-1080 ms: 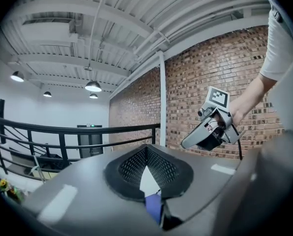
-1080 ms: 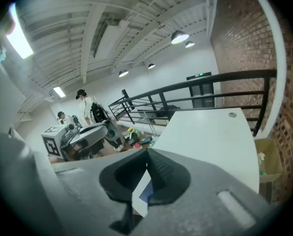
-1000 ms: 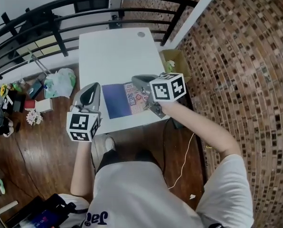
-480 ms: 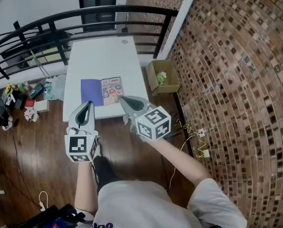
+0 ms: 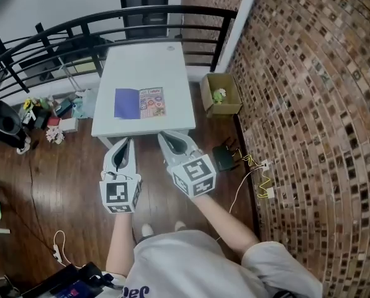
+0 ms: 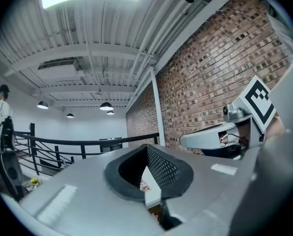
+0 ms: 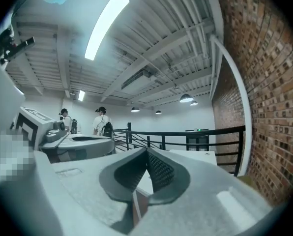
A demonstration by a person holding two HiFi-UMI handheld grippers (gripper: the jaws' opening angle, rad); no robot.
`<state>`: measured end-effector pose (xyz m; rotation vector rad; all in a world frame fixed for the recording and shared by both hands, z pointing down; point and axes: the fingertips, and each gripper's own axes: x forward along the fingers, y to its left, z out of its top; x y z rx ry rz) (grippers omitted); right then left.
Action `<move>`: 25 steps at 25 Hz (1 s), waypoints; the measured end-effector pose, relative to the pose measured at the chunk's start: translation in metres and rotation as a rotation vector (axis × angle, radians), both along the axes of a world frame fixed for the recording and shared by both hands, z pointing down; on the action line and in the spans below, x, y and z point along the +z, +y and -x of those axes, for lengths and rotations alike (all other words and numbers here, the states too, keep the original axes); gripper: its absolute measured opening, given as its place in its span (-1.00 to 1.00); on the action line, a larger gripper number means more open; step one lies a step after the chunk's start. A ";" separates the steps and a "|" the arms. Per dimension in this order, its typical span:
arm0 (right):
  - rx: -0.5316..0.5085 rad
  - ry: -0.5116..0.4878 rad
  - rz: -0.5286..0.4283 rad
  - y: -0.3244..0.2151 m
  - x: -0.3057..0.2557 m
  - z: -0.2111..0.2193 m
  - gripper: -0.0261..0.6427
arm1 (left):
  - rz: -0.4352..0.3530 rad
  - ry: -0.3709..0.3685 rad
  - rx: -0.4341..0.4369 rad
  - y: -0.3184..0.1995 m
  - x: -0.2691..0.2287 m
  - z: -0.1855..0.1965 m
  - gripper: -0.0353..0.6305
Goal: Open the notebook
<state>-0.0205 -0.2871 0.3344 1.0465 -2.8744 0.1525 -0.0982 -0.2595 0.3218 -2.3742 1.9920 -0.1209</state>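
The person's white shirt (image 5: 191,266) fills the bottom of the head view, with both forearms reaching forward. Each hand carries a tool above the wood floor (image 5: 54,197), off the surface, and the two tools sit side by side with their tips just short of its near edge. The left tool (image 5: 124,144) has its jaws pressed together with nothing between them. The right tool (image 5: 166,139) is likewise closed and empty, and its marker cube (image 5: 194,176) is tilted. A black box (image 5: 225,158) with trailing cables lies on the floor to the right of the right tool.

Beyond the tools stands the white surface (image 5: 144,64). The notebook (image 5: 139,102) lies open and flat on its near half, about midway between the left and right edges. Its left page is plain blue-purple and its right page is colourfully printed. A cardboard box (image 5: 221,95) sits on the floor off the right edge, against the brick wall (image 5: 309,104). A black railing (image 5: 61,39) curves behind the far edge.
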 end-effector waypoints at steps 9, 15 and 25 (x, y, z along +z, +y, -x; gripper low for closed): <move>0.223 0.056 -0.049 0.044 -0.007 -0.004 -0.95 | -0.035 0.011 -0.007 0.049 -0.013 0.032 -0.85; 0.287 0.018 0.005 0.046 -0.003 -0.014 -0.95 | -0.042 0.012 0.020 0.053 -0.012 0.035 -0.85; 0.269 0.036 0.008 0.059 -0.007 -0.002 -0.95 | -0.078 -0.002 0.071 0.054 -0.023 0.020 -0.85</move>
